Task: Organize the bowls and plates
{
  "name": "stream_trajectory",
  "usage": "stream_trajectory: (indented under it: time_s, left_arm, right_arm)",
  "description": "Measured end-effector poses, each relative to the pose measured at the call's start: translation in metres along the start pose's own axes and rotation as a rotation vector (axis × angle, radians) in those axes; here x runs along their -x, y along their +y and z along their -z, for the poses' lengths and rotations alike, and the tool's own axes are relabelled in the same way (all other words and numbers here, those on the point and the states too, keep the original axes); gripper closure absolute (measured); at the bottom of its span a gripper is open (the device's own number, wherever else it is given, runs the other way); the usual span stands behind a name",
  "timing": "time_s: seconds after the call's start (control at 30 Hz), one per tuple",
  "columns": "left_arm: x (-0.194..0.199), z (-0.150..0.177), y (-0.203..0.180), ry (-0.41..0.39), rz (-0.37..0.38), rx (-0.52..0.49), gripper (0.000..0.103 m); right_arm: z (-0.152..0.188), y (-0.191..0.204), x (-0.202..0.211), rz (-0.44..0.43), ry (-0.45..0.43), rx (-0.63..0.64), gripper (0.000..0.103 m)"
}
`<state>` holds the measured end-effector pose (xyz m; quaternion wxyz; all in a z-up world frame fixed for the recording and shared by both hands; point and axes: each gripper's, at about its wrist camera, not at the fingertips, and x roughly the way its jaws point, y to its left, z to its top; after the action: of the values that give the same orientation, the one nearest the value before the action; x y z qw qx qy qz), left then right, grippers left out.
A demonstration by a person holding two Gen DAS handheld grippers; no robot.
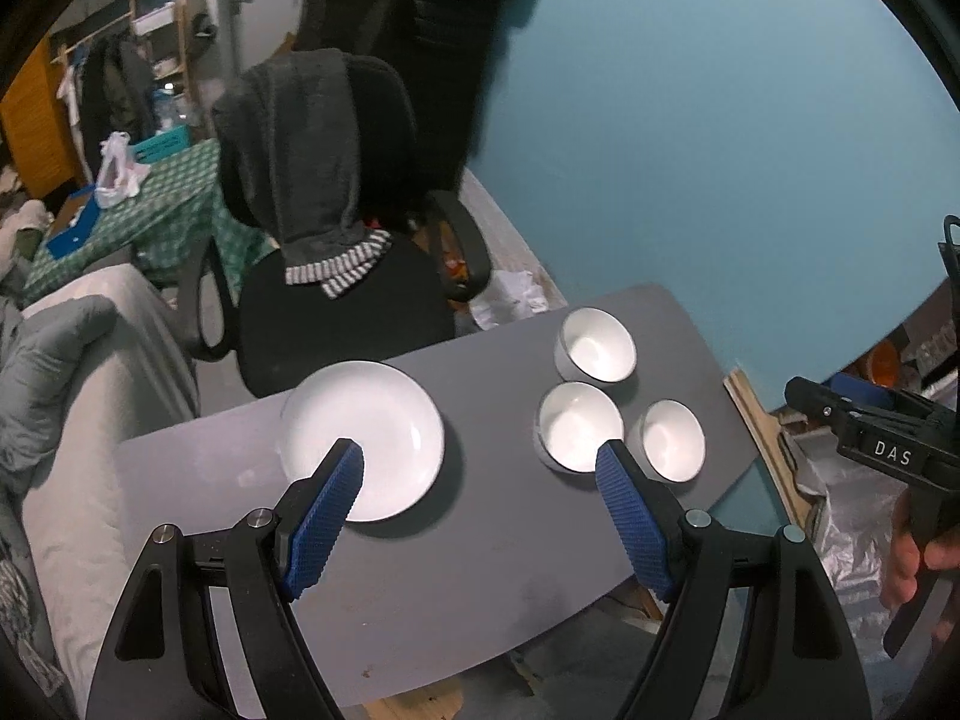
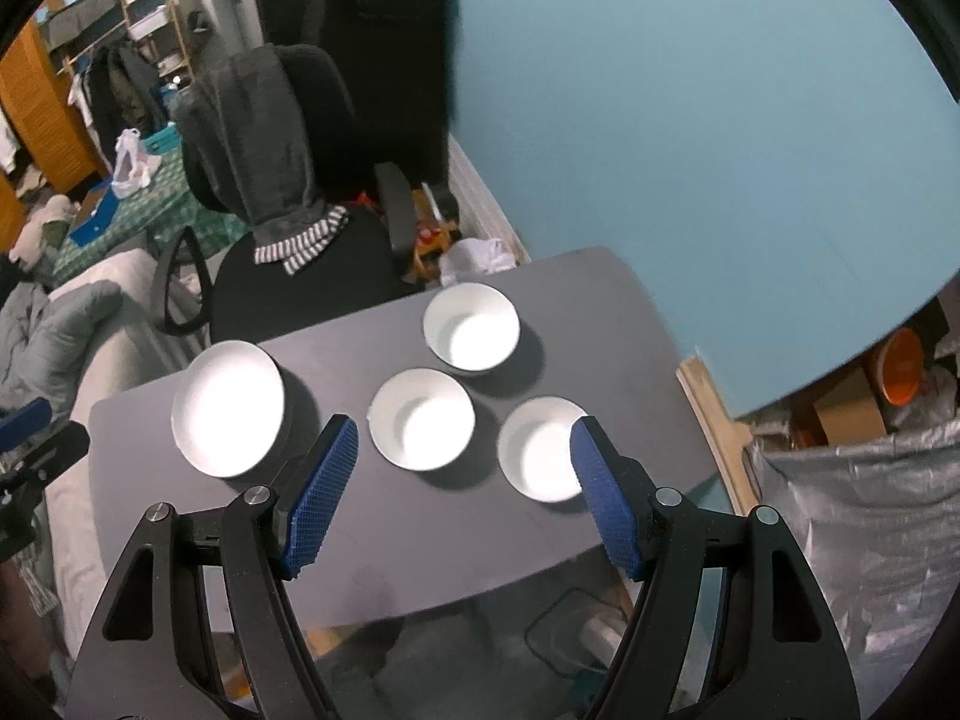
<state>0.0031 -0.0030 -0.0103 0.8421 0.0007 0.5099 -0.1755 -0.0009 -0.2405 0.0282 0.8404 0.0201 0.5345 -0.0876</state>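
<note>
Only my left view showed a hand [image 1: 912, 546]. On the grey table [image 1: 480, 540]: one plate [image 1: 384, 420], three bowls [image 1: 579, 426], all empty. My left gripper [image 1: 480, 459] and right gripper [image 2: 465, 438] hovered above, jaws apart, gripping nothing.

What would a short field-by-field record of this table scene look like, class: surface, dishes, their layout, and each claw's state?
surface: grey table
plate: one white plate, at the left end, apart from the bowls
bowls: three white bowls, all upright and empty: far bowl, middle bowl, right bowl
layout: bowls grouped in a loose triangle, none stacked
left claw: open, above the table, holding nothing
right claw: open, above the table, holding nothing
behind table: black office chair with a grey towel draped over its back
</note>
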Motion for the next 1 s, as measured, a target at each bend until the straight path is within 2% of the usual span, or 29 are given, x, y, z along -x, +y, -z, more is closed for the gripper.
stream_trajectory:
  time_s: [0.13,0.37,0.67,1.0]
  left_arm:
    - [-0.011,-0.001,-0.009,0.034,0.01,-0.022,0.022]
    - [-0.027,-0.009,-0.027,0.053,0.031,-0.023,0.022]
    - [-0.051,-0.019,-0.055,0.077,0.036,-0.046,0.022]
    - [-0.093,-0.025,-0.068,0.139,-0.05,-0.002,0.022]
  right_arm:
    - [0.003,-0.014,-0.001,0.039,0.012,-0.013,0.031]
    - [0.004,-0.033,-0.004,0.051,0.025,-0.03,0.031]
    - [-0.007,-0.05,-0.021,0.016,0.052,-0.025,0.031]
    - [-0.028,-0.067,-0.064,-0.054,0.093,0.018,0.03]
